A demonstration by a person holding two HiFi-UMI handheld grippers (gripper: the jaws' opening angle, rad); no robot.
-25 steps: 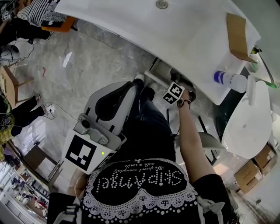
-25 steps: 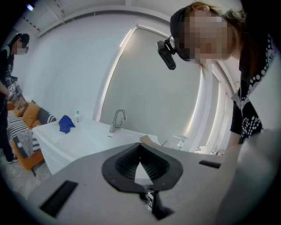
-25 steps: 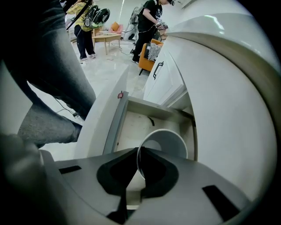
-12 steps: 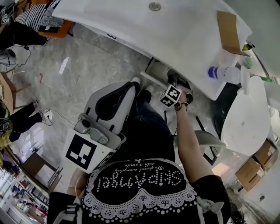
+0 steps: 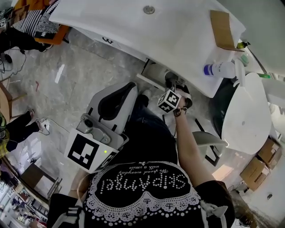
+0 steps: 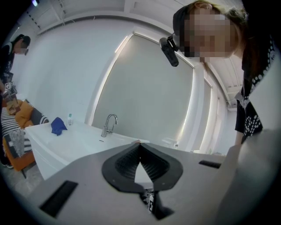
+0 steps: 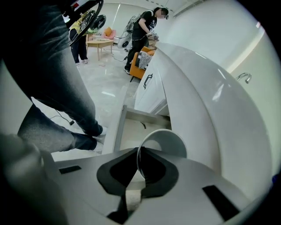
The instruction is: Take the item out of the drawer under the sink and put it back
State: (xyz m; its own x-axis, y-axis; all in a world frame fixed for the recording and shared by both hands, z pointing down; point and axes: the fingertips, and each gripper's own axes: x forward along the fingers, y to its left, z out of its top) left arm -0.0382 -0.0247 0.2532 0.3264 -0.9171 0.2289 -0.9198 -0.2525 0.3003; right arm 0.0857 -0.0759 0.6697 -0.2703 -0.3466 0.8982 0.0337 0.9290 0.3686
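The white vanity counter (image 5: 178, 31) fills the top of the head view, its basin drain (image 5: 149, 9) near the far edge and its faucet (image 6: 109, 123) at the back edge. Under its front edge an open drawer (image 7: 131, 129) juts out, and beside it is a closed cabinet front with a dark handle (image 7: 147, 81). The person's jeans-clad legs (image 7: 57, 101) stand just beside the drawer.

The left gripper (image 6: 140, 147) is held out in front of the person, away from the counter, with its jaws pressed together and nothing between them. The right gripper (image 7: 138, 151) points steeply down by the counter's front edge, above the drawer. Its jaws are pinched on the rim wall of a white cup (image 7: 164, 140), which hangs out of the drawer with the drawer's pale floor visible beyond it.

A cardboard sheet (image 5: 221, 29) lies at the counter's right end. A white bottle with a blue cap (image 5: 218, 69) rests near the right front corner. A blue cloth (image 6: 57, 125) lies toward the counter's left end.
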